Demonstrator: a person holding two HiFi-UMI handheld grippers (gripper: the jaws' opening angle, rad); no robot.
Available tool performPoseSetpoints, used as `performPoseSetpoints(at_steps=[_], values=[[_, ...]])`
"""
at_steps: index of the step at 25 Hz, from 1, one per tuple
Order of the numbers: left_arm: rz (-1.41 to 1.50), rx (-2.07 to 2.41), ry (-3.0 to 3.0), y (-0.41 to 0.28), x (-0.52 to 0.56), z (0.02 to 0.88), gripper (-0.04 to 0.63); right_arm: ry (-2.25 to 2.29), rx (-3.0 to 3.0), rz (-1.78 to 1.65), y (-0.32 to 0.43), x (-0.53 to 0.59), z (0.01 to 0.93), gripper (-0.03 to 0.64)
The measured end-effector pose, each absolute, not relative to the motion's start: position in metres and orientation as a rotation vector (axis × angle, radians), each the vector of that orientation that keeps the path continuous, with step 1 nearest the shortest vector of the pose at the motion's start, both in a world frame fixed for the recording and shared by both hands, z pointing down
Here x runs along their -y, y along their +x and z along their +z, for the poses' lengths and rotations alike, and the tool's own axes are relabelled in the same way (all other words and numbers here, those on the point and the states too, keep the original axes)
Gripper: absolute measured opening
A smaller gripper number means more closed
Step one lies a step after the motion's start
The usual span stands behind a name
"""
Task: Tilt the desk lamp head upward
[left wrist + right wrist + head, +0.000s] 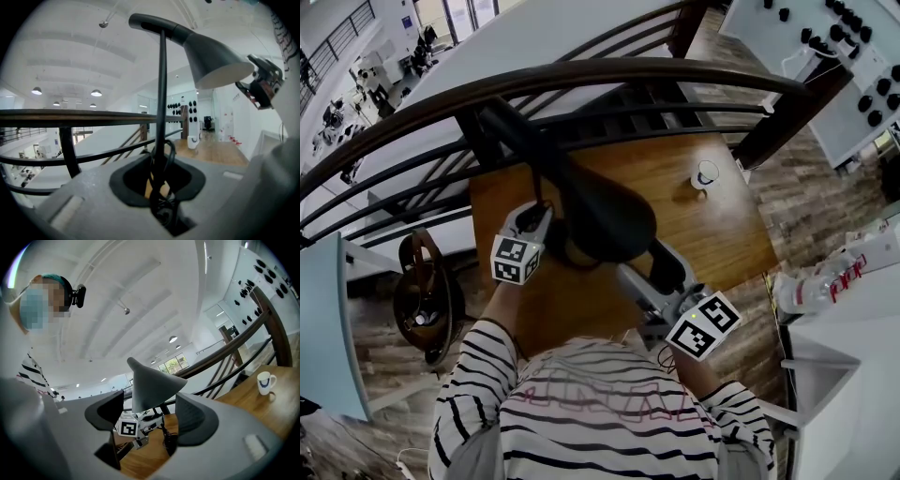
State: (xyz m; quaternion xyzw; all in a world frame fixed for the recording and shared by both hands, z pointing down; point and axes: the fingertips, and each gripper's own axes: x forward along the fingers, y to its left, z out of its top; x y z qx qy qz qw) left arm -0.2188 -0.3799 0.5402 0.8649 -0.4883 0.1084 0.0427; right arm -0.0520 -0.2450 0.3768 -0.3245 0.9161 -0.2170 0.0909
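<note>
Lamp head point(152, 387) sits right between the jaws of the right gripper point(150, 409), with its cone rim just ahead of the pads point(107, 411). Jaws stand wide and straddle the rim, no pad seen pressing, so I read it as released, not clamped. Left gripper point(161, 187) is clenched on the stem point(162, 93) low down, cord point(171, 151) bunched in with it. From there the lamp head is up and to its right, with the right gripper at the rim's far side. Table point(722, 225) lies under both grippers; cup point(705, 174) is well off beyond the right one, out of the way. Judgement: lamp head looks partly raised, its opening facing down and away from the left gripper; can't tell if the tilt is finished. To do the step well, the left grip should hold the stem firm so nothing slides or tips. Right jaws should close on the rim edge or push from under it, then lift in an arc, not straight up, and slowly, so the thin shade doesn't slip off the pads. Force should go in line with the tilt; a sideways pull would likely twist the stem in the left jaws. Risk: smooth cone, poor bite, so grab near the rim, not on the taper.
</note>
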Motion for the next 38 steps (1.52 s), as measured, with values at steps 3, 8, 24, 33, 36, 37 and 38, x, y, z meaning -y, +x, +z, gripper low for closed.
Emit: performPoseSetpoints(at_steps=[3, 8, 24, 33, 36, 37, 38], values=[[0.330, 1.508, 2.637, -0.219, 0.379, 0.539, 0.071, -0.977, -2.724, -0.597, -0.046, 0.240, 0.361, 0.342], [0.333, 1.528, 2.621, -0.217, 0.377, 0.540, 0.071, -0.969, -2.761, -0.511, -0.036, 0.232, 0.335, 0.351], [0.317, 1.572, 2.585, -0.219, 0.372, 0.539, 0.071, -0.944, -2.866, -0.315, -0.029, 0.219, 0.267, 0.372], [0.330, 1.568, 2.583, -0.221, 0.369, 0.538, 0.069, -0.890, -2.889, -0.195, -0.034, 0.215, 0.230, 0.371], [0.343, 1.570, 2.583, -0.220, 0.371, 0.538, 0.069, -0.876, -2.893, -0.169, -0.035, 0.217, 0.219, 0.371], [0.347, 1.572, 2.583, -0.220, 0.371, 0.538, 0.069, -0.874, -2.894, -0.159, -0.036, 0.217, 0.216, 0.371], [0.350, 1.575, 2.583, -0.220, 0.370, 0.539, 0.069, -0.873, -2.894, -0.148, -0.037, 0.217, 0.214, 0.371]])
